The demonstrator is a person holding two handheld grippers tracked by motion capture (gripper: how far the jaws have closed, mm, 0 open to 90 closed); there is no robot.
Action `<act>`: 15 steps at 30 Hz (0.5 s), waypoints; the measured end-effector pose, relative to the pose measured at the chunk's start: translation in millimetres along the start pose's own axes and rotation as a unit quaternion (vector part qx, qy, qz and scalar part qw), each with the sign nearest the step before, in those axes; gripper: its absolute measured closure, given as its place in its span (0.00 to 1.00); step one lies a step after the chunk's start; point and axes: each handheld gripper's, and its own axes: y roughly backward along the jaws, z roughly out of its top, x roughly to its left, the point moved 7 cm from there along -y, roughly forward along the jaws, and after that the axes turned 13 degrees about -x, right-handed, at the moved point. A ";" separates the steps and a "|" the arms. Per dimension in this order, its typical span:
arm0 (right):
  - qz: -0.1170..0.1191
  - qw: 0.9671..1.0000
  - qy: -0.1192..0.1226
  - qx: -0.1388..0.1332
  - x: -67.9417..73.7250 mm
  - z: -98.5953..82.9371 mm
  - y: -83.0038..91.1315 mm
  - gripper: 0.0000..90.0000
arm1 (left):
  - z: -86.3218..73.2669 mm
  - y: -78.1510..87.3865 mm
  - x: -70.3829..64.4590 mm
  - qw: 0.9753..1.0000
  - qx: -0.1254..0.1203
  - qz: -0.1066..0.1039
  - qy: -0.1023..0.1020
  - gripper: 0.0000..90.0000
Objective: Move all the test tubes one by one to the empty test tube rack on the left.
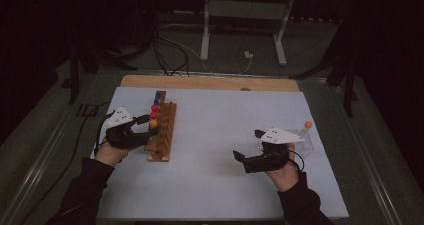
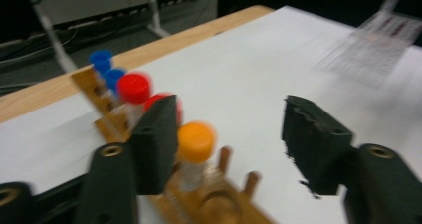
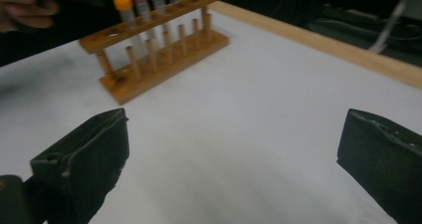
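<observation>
Orange-capped tube (image 2: 195,149) between the left claw's (image 2: 234,144) parted jaws, untouched; right claw (image 3: 234,159) wide, empty.

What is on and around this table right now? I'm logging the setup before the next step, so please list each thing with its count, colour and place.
Tube rack: one, brown wood, left part of the table, beside the left gripper.
Capped tubes in the rack: five; orange cap nearest the empty holes, then two red, then two blue at the far end.
Clear holder: one, transparent, right side of the table, holding one orange-capped tube.
Table cover: one, white, over a wooden top.
Stand: one, white frame, on the floor beyond the table.
Left gripper: black, open, at the rack.
Right gripper: black, open, over bare cover.
</observation>
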 end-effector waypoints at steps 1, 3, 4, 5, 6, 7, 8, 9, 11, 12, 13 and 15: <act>-0.005 1.000 0.000 -0.002 -3.8 1.5 2.6 0.00 | 1.8 0.1 -3.6 1.000 0.001 -0.005 0.000 0.35; -0.018 1.000 0.001 -0.007 -13.6 4.3 8.6 0.00 | 4.5 -0.4 -10.4 1.000 0.001 -0.012 -0.001 0.27; -0.026 1.000 0.001 -0.010 -19.3 5.4 11.5 0.00 | 5.4 -1.2 -13.5 1.000 0.002 -0.015 0.001 0.23; -0.037 0.999 0.000 -0.015 -25.7 6.5 14.8 0.00 | 5.9 -2.3 -16.6 1.000 0.003 -0.020 0.002 0.20; -0.046 0.999 -0.002 -0.019 -32.1 7.2 18.3 0.00 | 6.0 -3.3 -19.4 1.000 0.005 -0.023 0.000 0.19; -0.056 0.998 0.000 -0.019 -38.6 7.3 21.6 0.00 | 6.2 -4.4 -22.4 1.000 0.005 -0.031 0.003 0.18; -0.068 0.997 0.005 -0.019 -45.5 7.4 25.2 0.00 | 6.1 -5.4 -25.5 0.999 0.007 -0.039 0.006 0.16; -0.080 0.997 0.005 -0.021 -52.2 7.8 29.2 0.00 | 5.8 -6.6 -28.0 0.999 0.009 -0.044 0.004 0.13; -0.101 0.994 0.007 -0.026 -65.0 8.7 38.1 0.00 | 5.9 -7.9 -33.1 0.998 0.010 -0.056 0.004 0.09; -0.110 0.994 0.006 -0.029 -71.3 9.1 42.3 0.00 | 5.8 -8.6 -35.1 0.998 0.014 -0.063 0.005 0.06; -0.117 0.993 0.003 -0.031 -77.1 9.3 46.5 0.00 | 6.0 -9.0 -37.1 0.998 0.014 -0.068 0.007 0.03; -0.137 0.990 0.002 -0.032 -89.2 8.4 53.6 0.00 | 6.6 -9.2 -39.8 0.997 0.011 -0.073 0.008 0.03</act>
